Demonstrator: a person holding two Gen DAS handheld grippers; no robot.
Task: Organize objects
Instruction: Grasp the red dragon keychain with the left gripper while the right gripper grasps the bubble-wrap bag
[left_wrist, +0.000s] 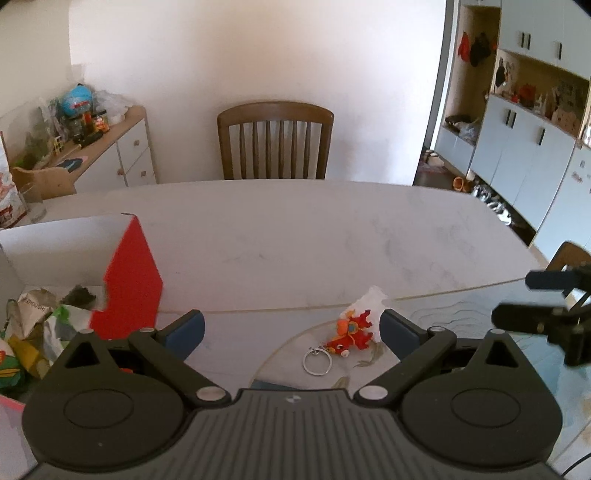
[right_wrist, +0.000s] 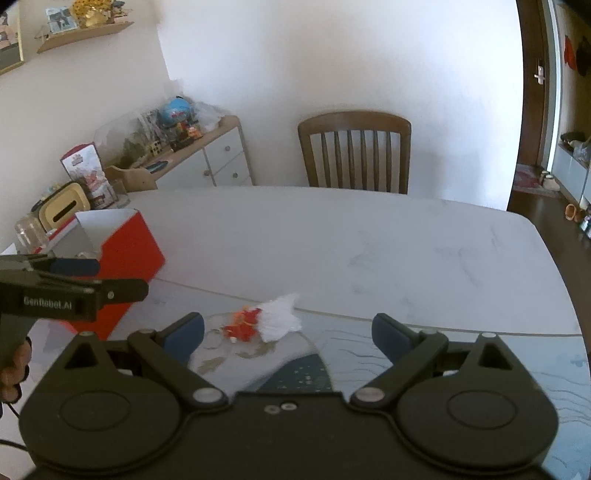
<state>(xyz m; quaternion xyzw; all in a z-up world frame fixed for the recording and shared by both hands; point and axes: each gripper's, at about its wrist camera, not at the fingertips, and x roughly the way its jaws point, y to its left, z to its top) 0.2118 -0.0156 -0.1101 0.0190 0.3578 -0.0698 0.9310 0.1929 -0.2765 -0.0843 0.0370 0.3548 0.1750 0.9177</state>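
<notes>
A red dragon keychain (left_wrist: 351, 334) with a metal ring (left_wrist: 317, 362) lies on the table, and a crumpled white paper (left_wrist: 369, 302) touches its far side. My left gripper (left_wrist: 291, 328) hangs open just above and in front of them, with nothing between its blue pads. To its left stands an open red and white box (left_wrist: 129, 280) that holds several wrappers (left_wrist: 40, 325). My right gripper (right_wrist: 288, 332) is open and empty too. From there the keychain (right_wrist: 243, 325) and paper (right_wrist: 280, 317) lie ahead, toward its left finger. The left gripper (right_wrist: 118, 277) shows at the left, in front of the box (right_wrist: 125, 254).
A wooden chair (left_wrist: 275, 144) stands at the white table's far edge (left_wrist: 295, 182). A drinking glass (left_wrist: 33, 203) is behind the box. A sideboard (left_wrist: 110, 155) crowded with things stands at the back left. A patterned blue mat (right_wrist: 461, 354) covers the near table. A hand (right_wrist: 14, 369) grips the left gripper's handle.
</notes>
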